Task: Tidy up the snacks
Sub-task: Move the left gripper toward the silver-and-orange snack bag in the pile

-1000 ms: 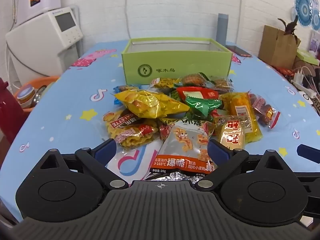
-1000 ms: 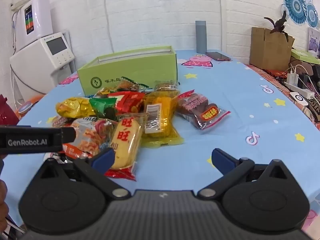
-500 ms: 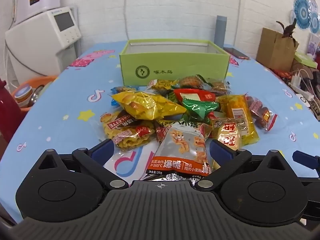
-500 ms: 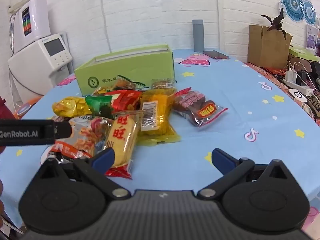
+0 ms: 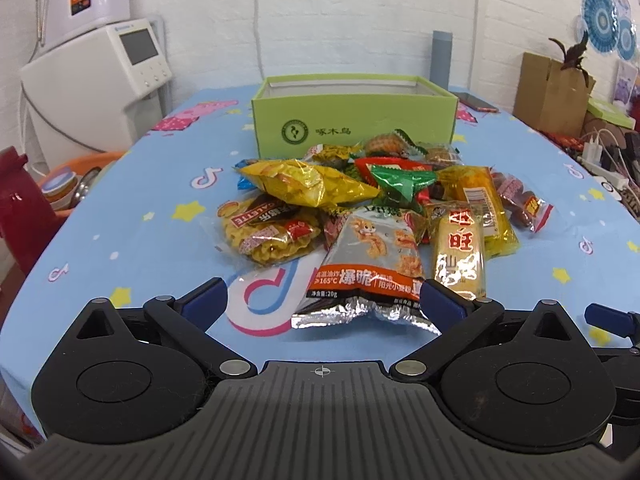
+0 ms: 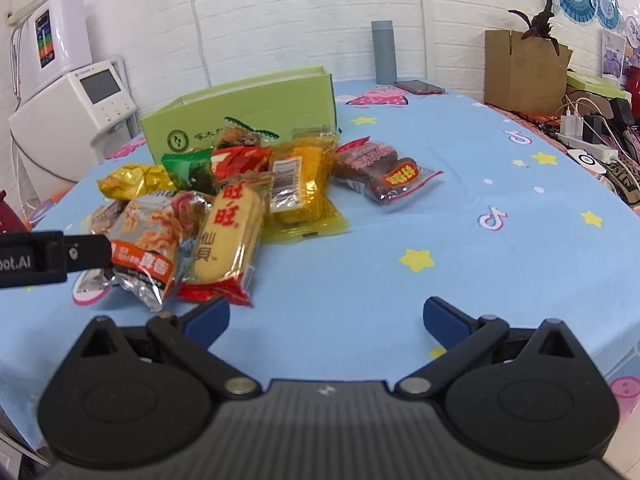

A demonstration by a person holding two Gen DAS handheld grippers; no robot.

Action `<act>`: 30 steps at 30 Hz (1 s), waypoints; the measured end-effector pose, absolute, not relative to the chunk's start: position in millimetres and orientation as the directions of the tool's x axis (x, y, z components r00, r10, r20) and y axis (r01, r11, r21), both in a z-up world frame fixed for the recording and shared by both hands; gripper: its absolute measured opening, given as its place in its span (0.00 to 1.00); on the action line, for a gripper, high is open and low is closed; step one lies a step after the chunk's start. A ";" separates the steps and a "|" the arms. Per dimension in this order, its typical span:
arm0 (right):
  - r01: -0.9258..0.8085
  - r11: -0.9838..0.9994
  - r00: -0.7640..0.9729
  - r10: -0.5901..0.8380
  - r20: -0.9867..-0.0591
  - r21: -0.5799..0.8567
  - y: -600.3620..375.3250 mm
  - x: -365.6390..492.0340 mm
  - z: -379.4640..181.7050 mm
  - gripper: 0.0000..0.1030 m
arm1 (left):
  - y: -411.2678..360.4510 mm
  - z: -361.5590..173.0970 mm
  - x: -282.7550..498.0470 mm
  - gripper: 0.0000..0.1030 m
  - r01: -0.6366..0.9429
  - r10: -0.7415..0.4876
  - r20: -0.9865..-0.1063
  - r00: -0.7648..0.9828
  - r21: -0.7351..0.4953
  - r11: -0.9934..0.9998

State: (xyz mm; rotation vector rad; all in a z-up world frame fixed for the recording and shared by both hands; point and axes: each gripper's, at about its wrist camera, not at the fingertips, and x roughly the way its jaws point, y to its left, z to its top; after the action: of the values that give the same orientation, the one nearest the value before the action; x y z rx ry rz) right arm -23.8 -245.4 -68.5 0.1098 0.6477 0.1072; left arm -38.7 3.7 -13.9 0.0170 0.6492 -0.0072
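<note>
Snacks before both wide-open tools

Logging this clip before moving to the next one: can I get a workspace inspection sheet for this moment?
Surface: blue patterned tablecloth covers the table.
Job's things: snack pile in front of an open green box; silver-orange packet nearest.
Clutter: grey cylinder and phone at the far edge.
Grippers: left tongs open around the packet's end; right tongs open over bare cloth.
Cables: chargers and power strip at right.
Surroundings: white appliance, cardboard box, white brick wall.
</note>
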 end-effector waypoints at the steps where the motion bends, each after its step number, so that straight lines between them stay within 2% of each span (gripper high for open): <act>1: -0.072 0.988 0.794 0.139 -0.592 0.135 -244.3 -27.4 -69.4 1.00 | 3.0 -16.9 -41.8 0.92 0.015 -0.002 -0.605 0.796 0.017 1.000; 30: -0.112 0.989 0.796 0.148 -0.587 0.098 -227.2 -44.0 -73.2 0.99 | 11.7 -28.7 -47.9 0.92 0.022 -0.016 -0.625 0.781 0.002 1.000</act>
State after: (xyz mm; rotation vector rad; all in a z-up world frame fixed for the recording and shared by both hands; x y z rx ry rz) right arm -44.0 -227.2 -73.2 0.0597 0.6349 0.1395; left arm -47.9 11.7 -28.7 0.0090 0.6748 -0.0206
